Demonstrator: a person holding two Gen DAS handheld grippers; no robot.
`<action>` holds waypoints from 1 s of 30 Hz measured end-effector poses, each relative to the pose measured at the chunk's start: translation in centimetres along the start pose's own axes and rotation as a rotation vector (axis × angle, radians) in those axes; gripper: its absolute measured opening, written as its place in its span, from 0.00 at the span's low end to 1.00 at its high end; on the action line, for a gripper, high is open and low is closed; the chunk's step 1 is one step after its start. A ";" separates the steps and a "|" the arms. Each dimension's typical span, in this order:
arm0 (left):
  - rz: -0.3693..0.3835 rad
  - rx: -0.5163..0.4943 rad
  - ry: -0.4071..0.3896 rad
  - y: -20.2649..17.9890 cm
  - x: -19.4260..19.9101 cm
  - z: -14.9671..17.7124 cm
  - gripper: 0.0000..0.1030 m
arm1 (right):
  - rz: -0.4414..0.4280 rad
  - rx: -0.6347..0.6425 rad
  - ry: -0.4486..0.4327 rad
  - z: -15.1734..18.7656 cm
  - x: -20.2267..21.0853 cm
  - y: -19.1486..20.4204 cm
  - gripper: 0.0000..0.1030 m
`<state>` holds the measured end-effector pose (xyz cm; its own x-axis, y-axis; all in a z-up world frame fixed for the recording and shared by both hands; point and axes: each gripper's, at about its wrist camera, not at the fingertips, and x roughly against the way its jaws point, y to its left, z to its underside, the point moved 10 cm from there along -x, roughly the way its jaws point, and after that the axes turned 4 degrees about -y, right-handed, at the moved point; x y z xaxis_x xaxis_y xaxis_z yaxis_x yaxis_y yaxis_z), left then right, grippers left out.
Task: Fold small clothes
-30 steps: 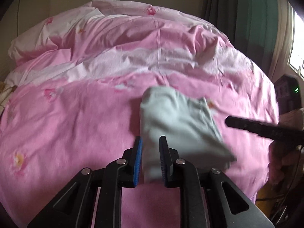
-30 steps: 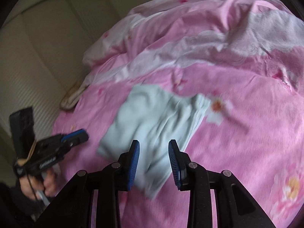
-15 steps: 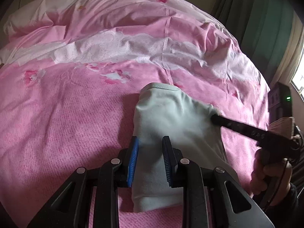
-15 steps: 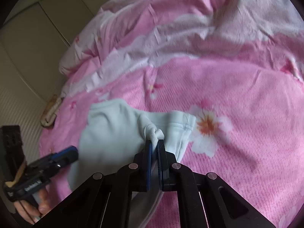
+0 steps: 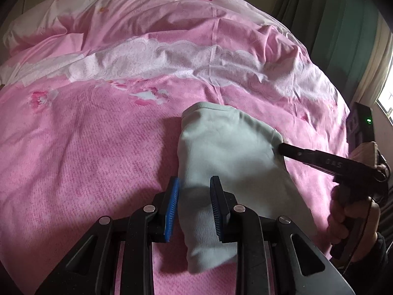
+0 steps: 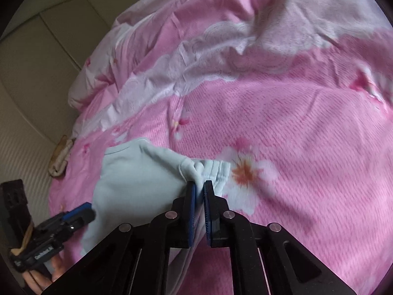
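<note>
A small pale mint-green garment (image 5: 228,162) lies on a pink floral bedspread (image 5: 86,147). My left gripper (image 5: 194,184) is open, its fingers straddling the garment's near left edge. My right gripper (image 6: 199,186) is shut on the garment's (image 6: 137,184) bunched right edge, beside the ribbed hem. In the left wrist view the right gripper (image 5: 282,148) reaches in from the right and pinches the cloth's right edge. In the right wrist view the left gripper (image 6: 86,212) shows at the lower left by the garment's edge.
The pink bedspread has a white lace band (image 5: 172,54) across it and rumpled folds farther back. Green curtains (image 5: 339,24) and a window are at the right. A cream wardrobe (image 6: 36,61) stands left of the bed. A tan object (image 6: 59,157) lies at the bed's left edge.
My right gripper closed on the garment's right edge and holds it bunched up. My left gripper stayed open and moved in along the garment's left side.
</note>
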<state>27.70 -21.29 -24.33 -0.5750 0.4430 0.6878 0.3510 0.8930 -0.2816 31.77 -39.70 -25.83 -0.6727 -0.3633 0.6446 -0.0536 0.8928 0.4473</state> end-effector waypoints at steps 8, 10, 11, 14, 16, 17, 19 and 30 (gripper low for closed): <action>0.011 -0.119 -0.016 -1.0 3.4 2.7 0.33 | -0.071 0.017 0.003 5.8 5.7 4.1 0.17; -0.001 -0.145 -0.025 -1.0 4.2 3.6 0.38 | -0.081 0.009 0.014 7.4 6.4 4.7 0.22; -0.001 -0.151 -0.023 -1.0 4.4 4.0 0.39 | -0.083 0.009 0.015 7.9 6.6 5.0 0.27; 0.014 -0.156 0.001 -1.1 4.0 4.9 0.39 | -0.067 0.024 0.003 9.0 6.9 5.6 0.28; 0.017 -0.165 0.018 -1.3 3.5 5.3 0.39 | -0.029 0.050 0.003 9.5 6.6 5.6 0.23; 0.020 -0.169 0.023 -1.4 3.2 5.5 0.39 | -0.021 0.054 0.002 9.6 6.5 5.6 0.09; 0.003 -0.162 0.020 -1.1 2.7 5.6 0.38 | -0.018 0.043 0.005 9.6 6.4 5.4 0.09; -0.061 -0.076 0.010 2.3 3.3 6.2 0.38 | -0.063 0.018 -0.006 10.4 7.7 5.8 0.08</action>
<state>22.03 -17.28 -26.89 -0.5902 0.3864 0.7088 0.3707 0.9097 -0.1873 18.58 -34.51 -24.75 -0.6718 -0.4174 0.6119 -0.1092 0.8729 0.4755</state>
